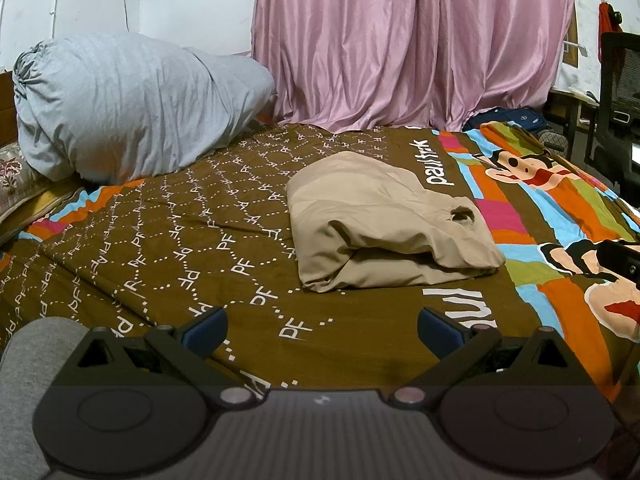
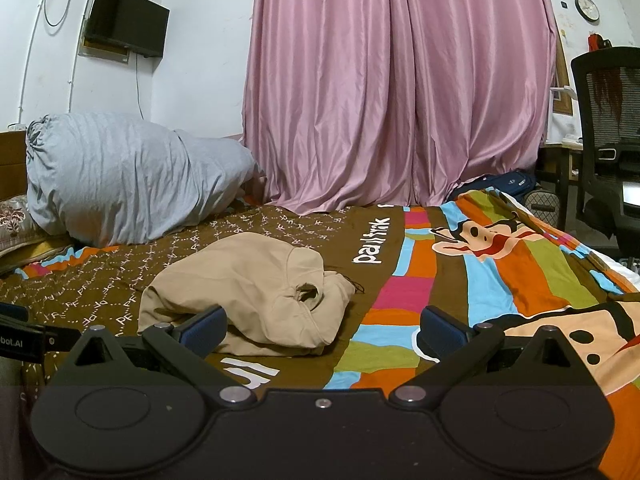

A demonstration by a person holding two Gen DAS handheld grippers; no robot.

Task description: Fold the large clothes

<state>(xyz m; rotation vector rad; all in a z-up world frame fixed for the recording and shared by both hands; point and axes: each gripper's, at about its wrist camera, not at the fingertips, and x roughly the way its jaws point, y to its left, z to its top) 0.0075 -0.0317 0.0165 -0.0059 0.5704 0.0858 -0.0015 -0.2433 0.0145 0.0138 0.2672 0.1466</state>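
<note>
A folded beige garment (image 1: 384, 220) lies mid-frame on the patterned bedspread (image 1: 180, 240), as the left tool (image 1: 322, 326) and right tool (image 2: 322, 326) hover wide open, empty, below it.

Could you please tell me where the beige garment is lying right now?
The beige garment lies folded on the patterned bedspread, right of centre in the left wrist view, ahead of both open grippers and beside the white "paul frank" lettering.

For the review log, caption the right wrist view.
Open right gripper hovers before a folded beige garment on the patterned bedspread.
</note>
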